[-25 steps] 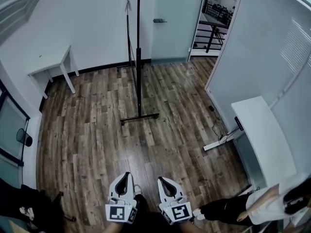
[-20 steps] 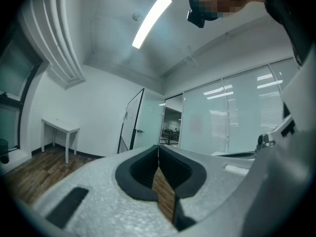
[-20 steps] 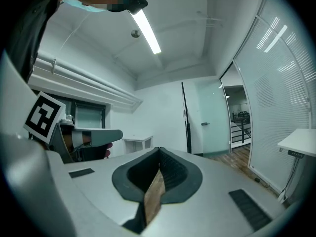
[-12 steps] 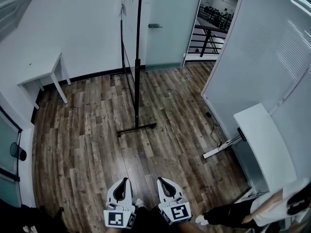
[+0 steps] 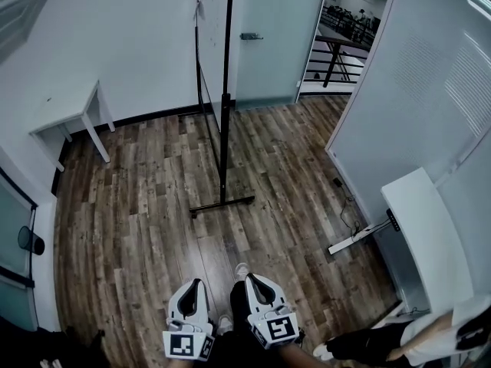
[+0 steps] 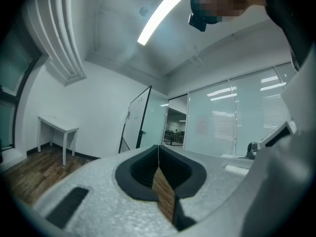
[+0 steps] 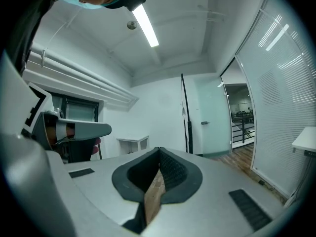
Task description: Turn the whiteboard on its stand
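The whiteboard (image 5: 226, 98) stands upright on its stand in the middle of the room. From my head view it is edge-on, so it shows as a thin dark post. Its black foot bar (image 5: 222, 203) lies flat on the wood floor (image 5: 146, 205). In the left tool's view the whiteboard (image 6: 137, 117) is seen more from the side, a pale panel in a dark frame that tilts in the wide lens. In the right tool's view it (image 7: 185, 113) is a slim dark upright.

Left of the whiteboard, a small white desk (image 5: 73, 112) stands against the wall. Behind the whiteboard and just to its right is a frosted glass door (image 5: 268, 44), and right of that an open doorway (image 5: 341, 37) with black railings beyond. Far to the whiteboard's right is a long white desk (image 5: 426, 228). A person (image 5: 399, 336) is low by its near end.

Both tools are on the near side of the whiteboard, well apart from it and side by side, pointing toward it. My left tool (image 5: 196, 282) is clenched, its pads meeting at the tip and gripping nothing. My right tool (image 5: 253, 282) is clenched the same way, its pads together and empty.
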A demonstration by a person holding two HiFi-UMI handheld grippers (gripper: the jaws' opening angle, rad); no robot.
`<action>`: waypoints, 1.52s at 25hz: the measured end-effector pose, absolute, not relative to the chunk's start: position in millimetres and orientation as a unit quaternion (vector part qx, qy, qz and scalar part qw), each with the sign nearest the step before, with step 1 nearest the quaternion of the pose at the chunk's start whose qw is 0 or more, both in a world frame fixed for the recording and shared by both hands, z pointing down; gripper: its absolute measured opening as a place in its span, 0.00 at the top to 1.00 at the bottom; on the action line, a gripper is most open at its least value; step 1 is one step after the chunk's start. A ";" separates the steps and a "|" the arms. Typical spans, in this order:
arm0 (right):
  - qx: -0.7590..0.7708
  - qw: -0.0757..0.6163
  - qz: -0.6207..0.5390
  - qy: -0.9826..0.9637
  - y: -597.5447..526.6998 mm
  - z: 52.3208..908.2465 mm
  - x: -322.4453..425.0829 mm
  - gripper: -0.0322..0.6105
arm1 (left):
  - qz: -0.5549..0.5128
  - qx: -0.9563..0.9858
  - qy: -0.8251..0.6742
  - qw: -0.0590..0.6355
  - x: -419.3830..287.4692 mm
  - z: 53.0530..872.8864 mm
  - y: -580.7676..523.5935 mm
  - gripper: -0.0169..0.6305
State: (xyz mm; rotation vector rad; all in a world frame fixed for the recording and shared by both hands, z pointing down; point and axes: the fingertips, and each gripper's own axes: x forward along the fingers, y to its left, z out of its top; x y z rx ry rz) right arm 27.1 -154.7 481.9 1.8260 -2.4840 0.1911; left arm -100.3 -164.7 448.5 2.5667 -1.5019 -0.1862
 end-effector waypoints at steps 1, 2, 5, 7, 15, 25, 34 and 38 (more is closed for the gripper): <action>0.589 0.025 0.062 -0.805 -165.5 484.4 28.2 0.93 | -0.062 0.858 -0.504 0.078 -99.6 449.4 -174.0 0.95; 0.588 0.025 0.062 -0.806 -177.8 486.0 29.5 0.93 | -0.061 0.857 -0.506 0.075 -99.0 449.7 -185.1 0.95; 0.584 0.030 0.068 -0.808 -214.0 489.8 34.8 0.93 | -0.058 0.853 -0.512 0.079 -96.3 451.0 -220.0 0.95; 0.583 0.033 0.068 -0.809 -238.8 493.8 41.1 0.93 | -0.057 0.852 -0.514 0.079 -91.0 454.1 -244.0 0.95; 0.585 0.043 0.075 -0.807 -353.1 505.4 67.0 0.93 | -0.048 0.850 -0.520 0.072 -68.3 458.6 -352.2 0.95; 0.567 0.058 0.075 -0.818 -501.5 508.9 91.9 0.93 | -0.049 0.839 -0.537 0.075 -40.0 451.5 -483.9 0.95; 0.571 0.073 0.075 -0.814 -630.2 521.1 112.6 0.93 | -0.048 0.831 -0.549 0.082 -19.4 456.8 -579.3 0.95; 0.577 0.079 0.074 -0.810 -677.4 532.4 122.6 0.93 | -0.048 0.828 -0.553 0.079 -13.2 456.7 -605.6 0.95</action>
